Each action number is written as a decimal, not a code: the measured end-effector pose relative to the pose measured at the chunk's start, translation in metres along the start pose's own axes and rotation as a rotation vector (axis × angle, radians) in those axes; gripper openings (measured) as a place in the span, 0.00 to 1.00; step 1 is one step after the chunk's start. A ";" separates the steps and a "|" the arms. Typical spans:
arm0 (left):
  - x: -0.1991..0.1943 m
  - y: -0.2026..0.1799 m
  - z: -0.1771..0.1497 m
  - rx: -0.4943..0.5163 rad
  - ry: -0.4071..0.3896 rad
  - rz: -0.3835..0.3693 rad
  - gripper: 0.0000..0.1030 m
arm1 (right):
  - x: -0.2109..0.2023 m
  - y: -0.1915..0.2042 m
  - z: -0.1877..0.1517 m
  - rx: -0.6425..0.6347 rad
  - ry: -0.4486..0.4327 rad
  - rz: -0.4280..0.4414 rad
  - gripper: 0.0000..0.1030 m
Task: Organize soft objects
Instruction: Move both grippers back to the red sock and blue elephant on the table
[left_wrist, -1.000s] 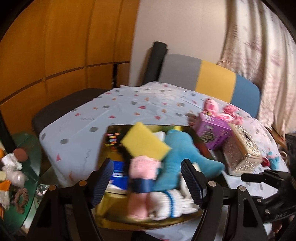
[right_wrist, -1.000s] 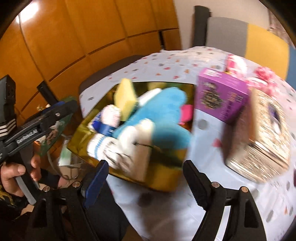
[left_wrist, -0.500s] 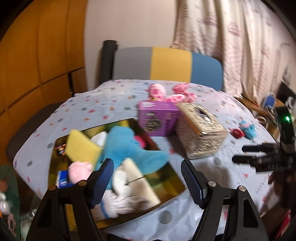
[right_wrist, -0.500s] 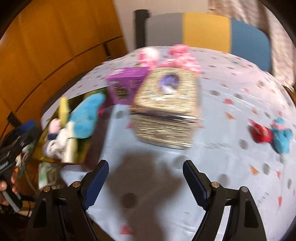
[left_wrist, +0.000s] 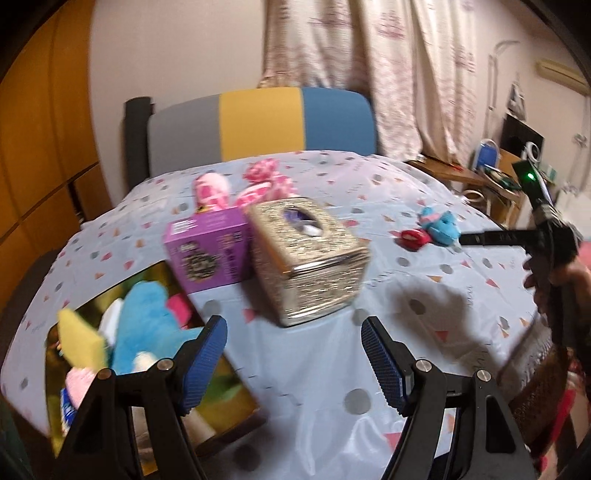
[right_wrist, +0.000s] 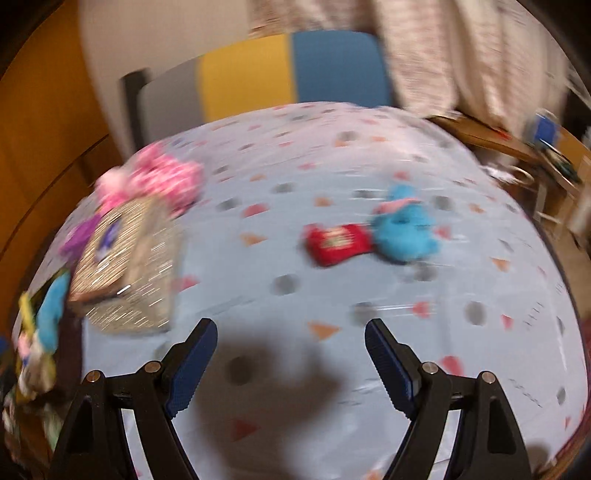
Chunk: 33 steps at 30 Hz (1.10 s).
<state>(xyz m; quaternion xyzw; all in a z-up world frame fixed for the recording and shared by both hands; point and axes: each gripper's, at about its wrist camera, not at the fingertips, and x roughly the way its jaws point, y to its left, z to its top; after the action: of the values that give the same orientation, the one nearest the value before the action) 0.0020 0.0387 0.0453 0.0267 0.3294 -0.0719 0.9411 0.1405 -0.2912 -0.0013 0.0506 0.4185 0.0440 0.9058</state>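
text: none legible | purple box (left_wrist: 208, 253) print: blurred | red pouch (right_wrist: 338, 243) label: blurred

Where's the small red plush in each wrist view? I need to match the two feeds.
Left wrist: red plush right of centre, far side of the table, touching the small blue plush.
Right wrist: red plush centre frame, small blue plush on its right.
Shared landmark: gold tissue box.
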 end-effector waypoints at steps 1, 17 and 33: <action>0.002 -0.006 0.002 0.012 0.002 -0.011 0.73 | 0.000 -0.017 0.002 0.045 -0.019 -0.038 0.81; 0.045 -0.114 0.034 0.198 0.053 -0.215 0.73 | -0.008 -0.165 -0.022 0.717 -0.150 -0.143 0.81; 0.174 -0.193 0.083 0.224 0.202 -0.297 0.72 | -0.004 -0.165 -0.024 0.730 -0.136 -0.058 0.81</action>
<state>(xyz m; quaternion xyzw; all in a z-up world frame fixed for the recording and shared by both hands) 0.1583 -0.1804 0.0006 0.0895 0.4125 -0.2431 0.8733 0.1260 -0.4539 -0.0346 0.3614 0.3469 -0.1372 0.8545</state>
